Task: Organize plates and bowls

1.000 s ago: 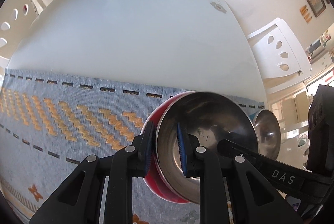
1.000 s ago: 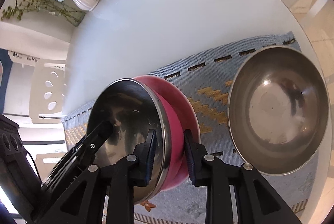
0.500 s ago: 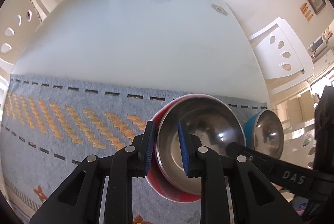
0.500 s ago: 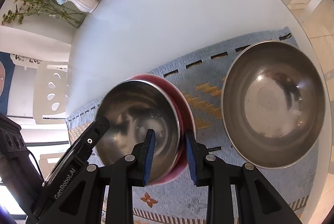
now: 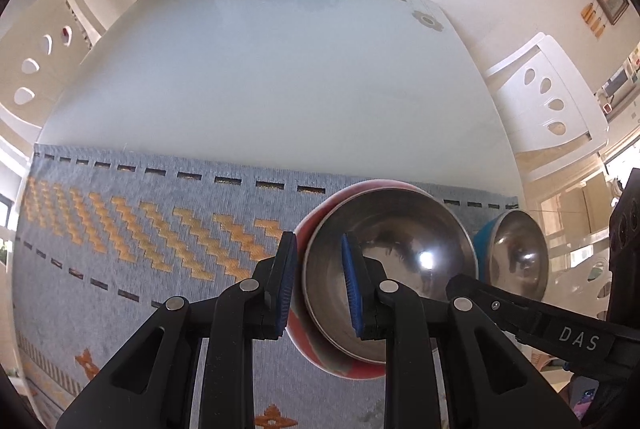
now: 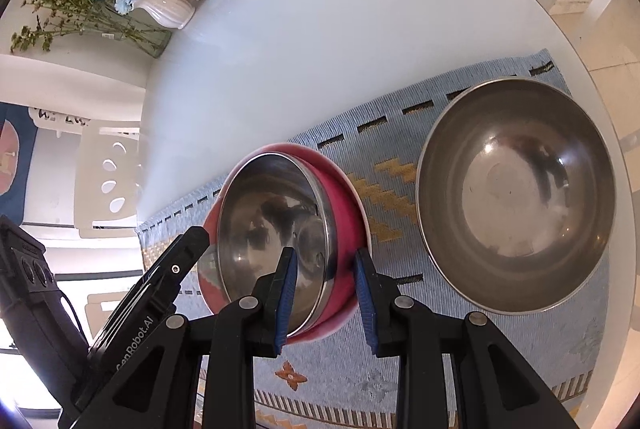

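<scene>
Starting at the left of the left wrist view, the blue woven placemat (image 5: 132,229) is filling the lower half of the frame. At lower centre the left gripper (image 5: 318,285) is straddling the near rim of the red bowl (image 5: 316,345), one blue pad outside the wall and one inside; the pads are looking slightly apart from the rim, so the grip is appearing loose rather than clamped. At lower right a blue bowl (image 5: 486,241) is sitting on the same mat.

In the right wrist view, the red bowl is lying at lower centre, and the right gripper (image 6: 326,295) is bracketing its opposite rim with its jaws apart, a clear gap showing by the right pad. The blue bowl, all steel inside, is waiting at centre right.

To nest the red bowl well, both grippers should be pinching the rim firmly before lifting, keeping it level, centring it over the blue bowl, then lowering gently so the steel isn't clanging or tipping.
</scene>
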Available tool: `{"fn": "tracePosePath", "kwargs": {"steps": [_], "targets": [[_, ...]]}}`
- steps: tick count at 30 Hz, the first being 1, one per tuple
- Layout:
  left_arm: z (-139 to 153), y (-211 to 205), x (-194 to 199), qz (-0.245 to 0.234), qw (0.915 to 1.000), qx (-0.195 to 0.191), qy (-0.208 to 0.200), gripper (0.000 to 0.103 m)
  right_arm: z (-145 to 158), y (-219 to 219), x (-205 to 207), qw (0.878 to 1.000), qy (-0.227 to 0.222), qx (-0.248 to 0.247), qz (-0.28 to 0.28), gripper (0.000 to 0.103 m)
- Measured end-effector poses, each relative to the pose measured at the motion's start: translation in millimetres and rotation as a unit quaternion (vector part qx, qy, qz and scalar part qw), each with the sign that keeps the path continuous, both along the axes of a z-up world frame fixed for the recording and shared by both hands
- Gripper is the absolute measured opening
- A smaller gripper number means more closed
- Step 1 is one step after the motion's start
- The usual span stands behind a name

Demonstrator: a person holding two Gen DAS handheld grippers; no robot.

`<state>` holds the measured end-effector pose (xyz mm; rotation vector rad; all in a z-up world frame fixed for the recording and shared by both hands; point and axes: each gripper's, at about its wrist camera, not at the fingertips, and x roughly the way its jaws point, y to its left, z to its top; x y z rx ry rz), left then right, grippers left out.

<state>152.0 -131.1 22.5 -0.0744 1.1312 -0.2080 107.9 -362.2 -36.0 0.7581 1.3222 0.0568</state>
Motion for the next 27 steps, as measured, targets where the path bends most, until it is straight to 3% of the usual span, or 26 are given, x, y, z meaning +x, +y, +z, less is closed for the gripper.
{"fn": "tracePosePath", "kwargs": {"steps": [5,13,18,21,25,27], "targets": [[8.8,-8.5,-4.4,-0.006,1.0,-0.006,-0.003,0.02,8.1,-5.0,-2.8,1.0,-0.008,-0.002,0.0,0.028],[19.4,-51.6,-7.3,-0.059,0.9982,-0.01,-0.005,0.02,32.5,-30.3,-17.0,0.999,-0.029,-0.018,-0.016,0.028],[19.2,-92.6,1.3,-0.106,0.9941,-0.022,0.006,0.02,36.3,-59.1,-37.2,0.998,-0.033,-0.006,-0.05,0.028],[15.5,-117.5,5.3,-0.139,0.9897,-0.029,0.017,0.02,40.6,-87.5,-57.1,0.994,-0.038,-0.012,-0.102,0.028],[1.3,-147.2,5.3,-0.168,0.9849,-0.022,0.037,0.02,32.9,-113.2,-73.5,0.989,-0.033,-0.012,-0.141,0.045],[-5.6,-156.8,5.0,-0.178,0.9832,-0.01,0.04,0.02,22.6,-120.2,-77.2,0.989,-0.023,-0.001,-0.149,0.045]]}}
